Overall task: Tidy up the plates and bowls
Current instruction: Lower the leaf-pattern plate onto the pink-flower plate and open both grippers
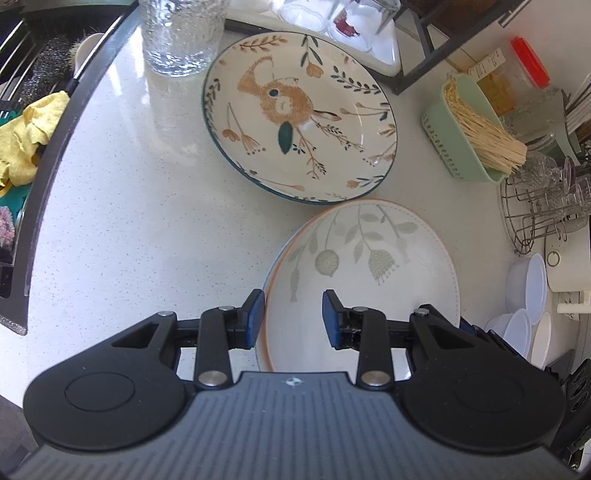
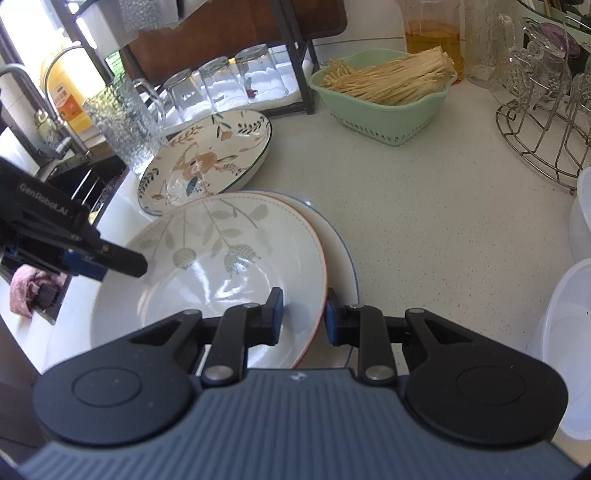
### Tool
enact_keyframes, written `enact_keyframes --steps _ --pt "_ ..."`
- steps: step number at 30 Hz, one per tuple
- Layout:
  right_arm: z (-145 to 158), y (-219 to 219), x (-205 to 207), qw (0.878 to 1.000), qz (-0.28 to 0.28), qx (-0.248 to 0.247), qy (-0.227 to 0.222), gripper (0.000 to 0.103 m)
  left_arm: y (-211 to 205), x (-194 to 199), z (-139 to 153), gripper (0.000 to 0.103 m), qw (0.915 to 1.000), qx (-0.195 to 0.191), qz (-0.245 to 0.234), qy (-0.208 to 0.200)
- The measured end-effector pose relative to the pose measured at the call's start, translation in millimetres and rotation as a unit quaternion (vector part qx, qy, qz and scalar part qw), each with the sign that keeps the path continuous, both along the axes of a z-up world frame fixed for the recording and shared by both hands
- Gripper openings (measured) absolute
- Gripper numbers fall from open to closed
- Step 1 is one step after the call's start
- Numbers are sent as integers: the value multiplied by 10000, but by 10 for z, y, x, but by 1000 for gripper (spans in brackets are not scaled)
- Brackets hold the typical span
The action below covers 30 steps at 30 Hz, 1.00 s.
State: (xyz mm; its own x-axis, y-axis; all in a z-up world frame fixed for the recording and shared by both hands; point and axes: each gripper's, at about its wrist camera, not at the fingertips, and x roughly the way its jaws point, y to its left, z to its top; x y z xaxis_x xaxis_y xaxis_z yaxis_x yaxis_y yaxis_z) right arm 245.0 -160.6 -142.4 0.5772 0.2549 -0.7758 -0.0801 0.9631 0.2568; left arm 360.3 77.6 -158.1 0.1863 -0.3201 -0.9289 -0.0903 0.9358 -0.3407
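A white plate with grey-green leaves and an orange rim (image 1: 369, 266) (image 2: 207, 273) lies on top of a blue-rimmed plate (image 2: 343, 266) on the speckled counter. My left gripper (image 1: 293, 319) is open, its jaws astride the leaf plate's left rim, one pad outside and one over the plate. My right gripper (image 2: 304, 315) is open, its jaws astride the leaf plate's right rim. The left gripper also shows in the right wrist view (image 2: 107, 258). Beyond lies a plate painted with an orange squirrel (image 1: 299, 114) (image 2: 207, 162).
A textured glass jug (image 1: 183, 35) (image 2: 125, 122) stands behind the squirrel plate. A green basket of noodles (image 1: 469, 136) (image 2: 391, 99), a wire rack of glasses (image 1: 546, 206) (image 2: 546, 122) and white plastic bowls (image 1: 528, 306) (image 2: 569, 332) sit to the right. The sink (image 1: 22, 129) is on the left.
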Motion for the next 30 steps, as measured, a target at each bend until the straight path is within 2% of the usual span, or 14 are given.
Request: enact_keyframes --steps 7,13,19,30 --pt "-30 66 10 9998 -113 -114 -119 27 25 -93 41 38 9998 48 -14 -193" --pt "32 66 -62 9989 -305 -215 -273 26 -99 -282 266 38 9964 257 -281 -753" --pt "210 62 -197 9976 -356 -278 -531 25 -249 -495 578 38 9878 480 -563 -1373" --pt "641 -153 -489 9936 -425 -309 -997 25 -570 -820 1046 38 9707 572 -800 -2191"
